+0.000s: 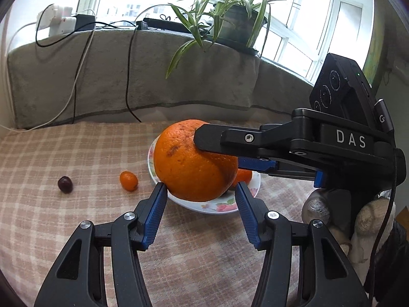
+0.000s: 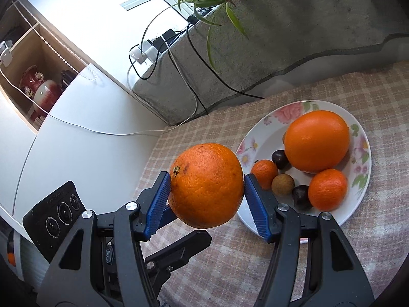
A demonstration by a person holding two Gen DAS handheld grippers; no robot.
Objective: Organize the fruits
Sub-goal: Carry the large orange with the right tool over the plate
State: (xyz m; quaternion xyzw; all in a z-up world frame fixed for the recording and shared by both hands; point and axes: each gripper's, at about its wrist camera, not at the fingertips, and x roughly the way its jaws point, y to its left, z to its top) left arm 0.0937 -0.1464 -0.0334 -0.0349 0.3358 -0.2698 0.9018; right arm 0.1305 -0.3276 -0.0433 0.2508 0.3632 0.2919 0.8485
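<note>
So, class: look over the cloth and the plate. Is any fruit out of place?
Yes. A small orange kumquat and a dark cherry lie loose on the checked cloth, left of the floral plate where the other fruit is gathered. The right gripper holds a large orange beside the plate.

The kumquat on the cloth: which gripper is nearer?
Left. The left gripper hangs empty just right of the kumquat; the right gripper, holding the orange, is farther right over the plate.

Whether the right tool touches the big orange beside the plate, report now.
Touching. The right wrist view shows the right tool with both pads pressed against opposite sides of the big orange, no gap at either side.
</note>
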